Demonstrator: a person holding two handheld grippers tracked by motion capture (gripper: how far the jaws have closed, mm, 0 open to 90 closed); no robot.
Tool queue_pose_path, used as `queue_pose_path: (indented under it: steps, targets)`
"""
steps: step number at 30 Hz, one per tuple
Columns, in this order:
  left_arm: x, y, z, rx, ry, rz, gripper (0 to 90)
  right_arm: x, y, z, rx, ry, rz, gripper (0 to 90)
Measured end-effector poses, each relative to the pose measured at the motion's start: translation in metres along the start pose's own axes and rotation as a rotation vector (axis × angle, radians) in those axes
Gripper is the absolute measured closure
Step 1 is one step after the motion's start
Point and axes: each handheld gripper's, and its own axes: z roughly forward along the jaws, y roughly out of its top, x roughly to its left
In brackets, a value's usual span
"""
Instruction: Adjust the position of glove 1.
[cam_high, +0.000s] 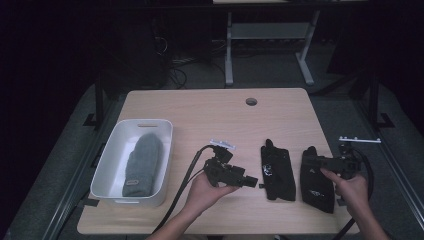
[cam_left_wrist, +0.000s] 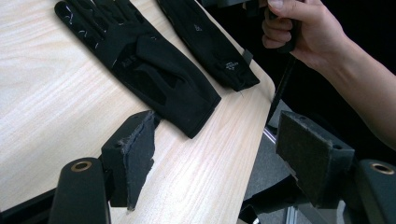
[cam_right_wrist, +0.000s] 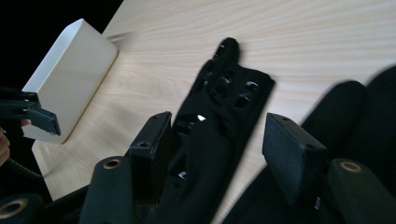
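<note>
Black gloves, one glove (cam_high: 278, 173) beside the other glove (cam_high: 316, 185), lie flat on the wooden table (cam_high: 200, 112), and the left gripper (cam_high: 253, 182) and right gripper (cam_high: 306, 161) both have jaws spread, pinching nothing.

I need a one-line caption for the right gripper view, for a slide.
Open right gripper poised over a black glove on the wooden table, white bin beyond.

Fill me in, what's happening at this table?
A person holds a gripper in each hand over a wooden table. Two black gloves lie flat near the front right: the left glove and the right glove. The left gripper is open, pointing at the left glove without touching it. The right gripper is open above the gloves, holding nothing. A grey mitten lies in the white bin at left.
</note>
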Motion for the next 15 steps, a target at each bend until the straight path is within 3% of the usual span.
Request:
queue_pose_path:
  steps: [15]
  targets:
    - [0.0,0.0,0.009,0.011,-0.01,-0.002,28.0,-0.02,-0.021,-0.014,0.0,-0.064,0.008,42.3]
